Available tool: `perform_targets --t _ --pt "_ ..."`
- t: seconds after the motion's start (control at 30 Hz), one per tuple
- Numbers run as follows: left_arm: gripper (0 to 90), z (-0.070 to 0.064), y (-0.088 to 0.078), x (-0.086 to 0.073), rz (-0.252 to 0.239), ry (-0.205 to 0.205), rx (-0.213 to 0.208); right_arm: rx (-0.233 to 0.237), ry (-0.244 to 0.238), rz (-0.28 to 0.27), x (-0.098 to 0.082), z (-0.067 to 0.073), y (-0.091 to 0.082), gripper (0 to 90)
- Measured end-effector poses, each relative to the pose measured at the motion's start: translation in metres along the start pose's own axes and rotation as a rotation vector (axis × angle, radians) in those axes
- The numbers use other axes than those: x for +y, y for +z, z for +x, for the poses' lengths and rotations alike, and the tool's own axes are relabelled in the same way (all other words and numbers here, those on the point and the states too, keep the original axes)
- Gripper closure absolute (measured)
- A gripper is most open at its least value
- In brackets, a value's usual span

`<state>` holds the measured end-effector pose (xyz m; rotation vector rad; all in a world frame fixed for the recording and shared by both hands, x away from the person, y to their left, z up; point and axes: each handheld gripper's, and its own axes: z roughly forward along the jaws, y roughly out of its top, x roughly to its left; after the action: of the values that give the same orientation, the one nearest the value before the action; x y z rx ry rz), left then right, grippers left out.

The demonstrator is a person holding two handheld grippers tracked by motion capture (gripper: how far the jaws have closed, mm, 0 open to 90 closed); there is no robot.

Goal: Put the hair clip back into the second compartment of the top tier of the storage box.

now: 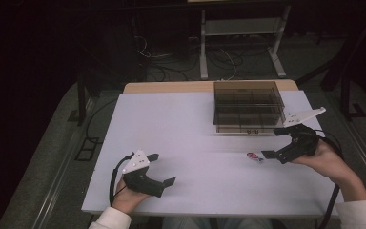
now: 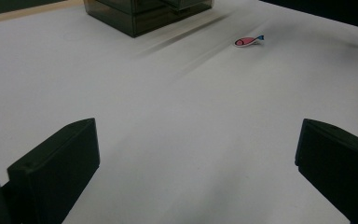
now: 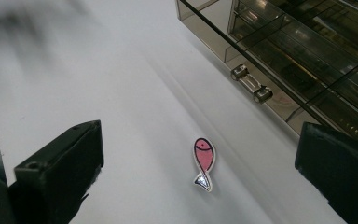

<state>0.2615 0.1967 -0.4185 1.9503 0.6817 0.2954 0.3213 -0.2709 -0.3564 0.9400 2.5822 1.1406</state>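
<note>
A small pink fish-shaped piece (image 1: 254, 156) with a blue tail lies flat on the white table (image 1: 190, 129), right of the middle. My right gripper (image 1: 274, 143) stands just to its right, open, with its jaws pointing left toward it. In the right gripper view the fish (image 3: 203, 163) lies on the table between the two wide-apart jaws of the right gripper (image 3: 198, 125), touched by neither. My left gripper (image 1: 163, 169) rests near the front left, open with nothing between its fingers. The left gripper view shows the fish (image 2: 248, 41) far off, beyond the open left gripper (image 2: 196, 163).
A smoked see-through drawer box (image 1: 248, 107) stands at the back right of the table, close behind the right gripper. Its lowest drawer has a clear handle (image 3: 251, 84) facing the fish. Cables and a white frame lie on the floor beyond the table.
</note>
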Motion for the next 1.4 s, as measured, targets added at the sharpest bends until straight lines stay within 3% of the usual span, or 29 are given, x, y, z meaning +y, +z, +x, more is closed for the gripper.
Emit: perform_targets --t 0.23,0.7,0.9,1.4 --pt "0.0 0.0 0.0 0.0 0.001 0.002 0.001 -0.01 0.02 -0.033 -0.006 0.007 0.002 0.0" --pt "0.0 0.0 0.0 0.0 0.003 0.005 0.003 -0.007 0.016 0.003 -0.017 0.015 0.015 0.0" --pt "0.0 -0.001 0.0 0.0 0.004 0.005 0.002 0.003 0.034 -0.007 -0.024 0.014 0.022 0.0" --pt "0.0 -0.001 0.001 0.0 0.01 0.013 0.001 -0.006 0.065 0.027 -0.042 0.007 0.043 0.0"
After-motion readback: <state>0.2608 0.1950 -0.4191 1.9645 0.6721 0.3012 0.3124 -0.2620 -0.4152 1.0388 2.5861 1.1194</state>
